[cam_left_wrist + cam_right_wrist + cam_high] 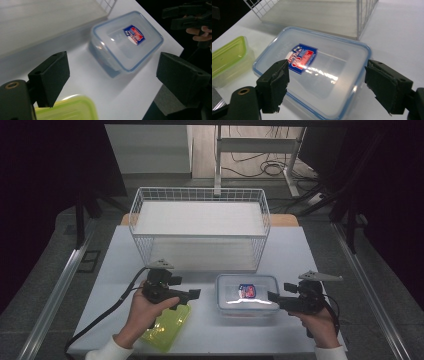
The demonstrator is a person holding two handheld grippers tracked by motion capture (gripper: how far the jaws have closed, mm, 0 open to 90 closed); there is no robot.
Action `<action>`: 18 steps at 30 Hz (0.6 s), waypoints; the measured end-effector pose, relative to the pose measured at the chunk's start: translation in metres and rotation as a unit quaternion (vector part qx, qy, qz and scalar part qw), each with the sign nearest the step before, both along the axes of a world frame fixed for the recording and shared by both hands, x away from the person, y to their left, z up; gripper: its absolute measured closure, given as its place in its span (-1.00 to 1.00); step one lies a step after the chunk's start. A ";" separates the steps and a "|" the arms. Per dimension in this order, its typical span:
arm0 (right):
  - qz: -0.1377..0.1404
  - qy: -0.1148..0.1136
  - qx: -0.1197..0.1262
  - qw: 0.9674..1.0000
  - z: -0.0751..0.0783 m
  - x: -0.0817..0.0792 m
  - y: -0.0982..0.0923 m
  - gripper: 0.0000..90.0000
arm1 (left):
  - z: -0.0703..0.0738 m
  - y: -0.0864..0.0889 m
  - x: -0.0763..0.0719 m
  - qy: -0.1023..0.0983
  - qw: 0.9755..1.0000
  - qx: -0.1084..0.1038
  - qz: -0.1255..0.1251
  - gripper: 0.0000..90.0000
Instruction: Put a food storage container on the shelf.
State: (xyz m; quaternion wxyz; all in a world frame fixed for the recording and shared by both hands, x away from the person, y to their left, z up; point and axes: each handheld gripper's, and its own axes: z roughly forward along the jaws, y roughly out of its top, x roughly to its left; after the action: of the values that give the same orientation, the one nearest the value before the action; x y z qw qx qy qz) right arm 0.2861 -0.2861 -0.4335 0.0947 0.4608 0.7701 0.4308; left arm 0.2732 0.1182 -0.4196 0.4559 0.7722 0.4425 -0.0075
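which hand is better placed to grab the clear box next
Right, probably. The right gripper hangs just over the clear box, open jaws straddling its lid. The left gripper is open too, but sits over the green box.

Open claw [112, 75] before clear box [127, 41]

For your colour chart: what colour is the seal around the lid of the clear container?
Blue, on the clear container; clearest in the right gripper view.
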 end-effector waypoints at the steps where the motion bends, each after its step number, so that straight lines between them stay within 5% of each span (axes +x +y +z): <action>1: -0.003 0.002 -0.001 1.000 -0.001 0.000 -0.002 -0.56 | -0.001 -0.006 0.003 0.008 1.000 -0.001 -0.006 -0.75; 8: -0.018 0.009 0.010 1.000 -0.003 0.001 -0.014 -0.55 | -0.011 -0.040 0.021 0.059 0.998 -0.015 -0.032 -0.77; 11: -0.018 0.010 0.008 1.000 -0.004 0.002 -0.015 -0.55 | -0.015 -0.048 0.025 0.063 0.998 -0.008 -0.031 -0.77; 14: -0.020 0.012 0.006 1.000 -0.006 0.003 -0.016 -0.54 | -0.025 -0.056 0.030 0.095 0.994 -0.029 -0.035 -0.77; 18: -0.023 0.014 0.005 1.000 -0.008 0.004 -0.018 -0.54 | -0.040 -0.061 0.038 0.120 0.992 -0.021 -0.036 -0.77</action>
State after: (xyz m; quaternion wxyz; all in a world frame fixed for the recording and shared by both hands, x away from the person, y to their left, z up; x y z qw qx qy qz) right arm 0.2898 -0.3044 -0.4416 0.0918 0.4847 0.7585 0.4258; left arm 0.3116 0.0577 -0.4591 0.4150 0.7714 0.4658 -0.1256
